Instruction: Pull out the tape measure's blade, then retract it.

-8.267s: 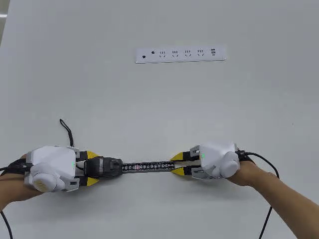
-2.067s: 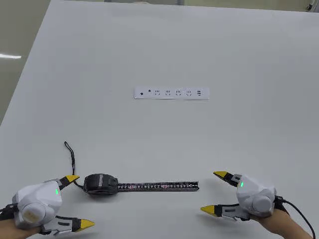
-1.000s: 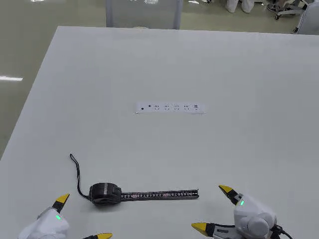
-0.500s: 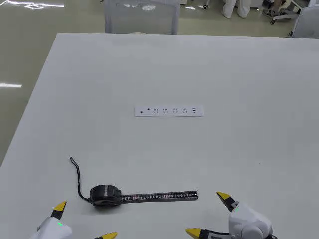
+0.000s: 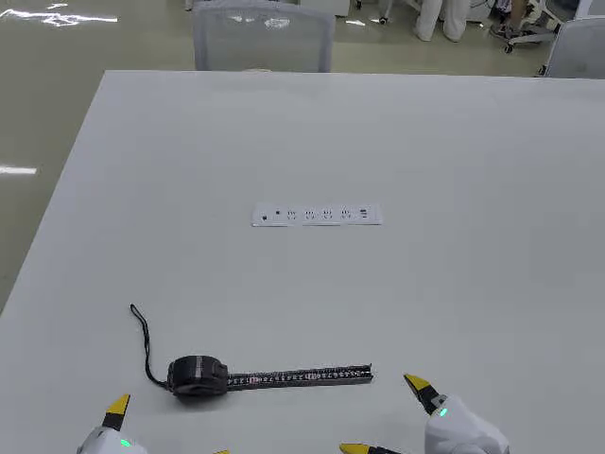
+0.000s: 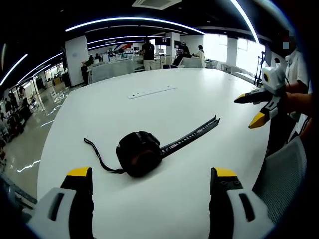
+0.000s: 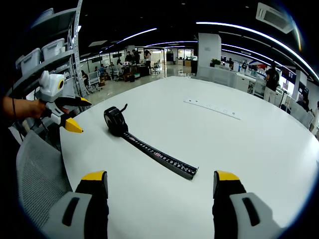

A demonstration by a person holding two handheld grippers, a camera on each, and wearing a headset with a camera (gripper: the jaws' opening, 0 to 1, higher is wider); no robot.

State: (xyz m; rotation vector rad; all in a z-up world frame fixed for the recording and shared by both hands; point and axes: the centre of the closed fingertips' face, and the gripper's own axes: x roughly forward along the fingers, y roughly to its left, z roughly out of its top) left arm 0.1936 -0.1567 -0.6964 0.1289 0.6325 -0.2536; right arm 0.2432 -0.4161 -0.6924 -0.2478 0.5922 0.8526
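A black tape measure (image 5: 198, 375) lies on the white table (image 5: 312, 132), its blade (image 5: 301, 376) drawn out to the right and flat on the surface. A black wrist strap (image 5: 144, 337) trails off the case to the left. My left gripper (image 5: 168, 430) hangs open near the table's front edge, short of the case and apart from it. In the left gripper view the case (image 6: 139, 153) sits just ahead of the open jaws. My right gripper (image 5: 386, 416) is open too, just below the blade's hook end. The right gripper view has the blade tip (image 7: 189, 172) ahead of the spread yellow fingertips (image 7: 94, 176).
A white power strip (image 5: 317, 215) lies mid-table, well beyond the tape. A grey chair (image 5: 263, 38) stands at the far edge. The table's left edge runs diagonally at the left. Mesh chair backs (image 7: 37, 169) are near the front edge.
Earlier the left gripper held the case and the right gripper the blade. Both have let go and drawn back toward the front edge, and the blade stays out. The head camera has tilted up.
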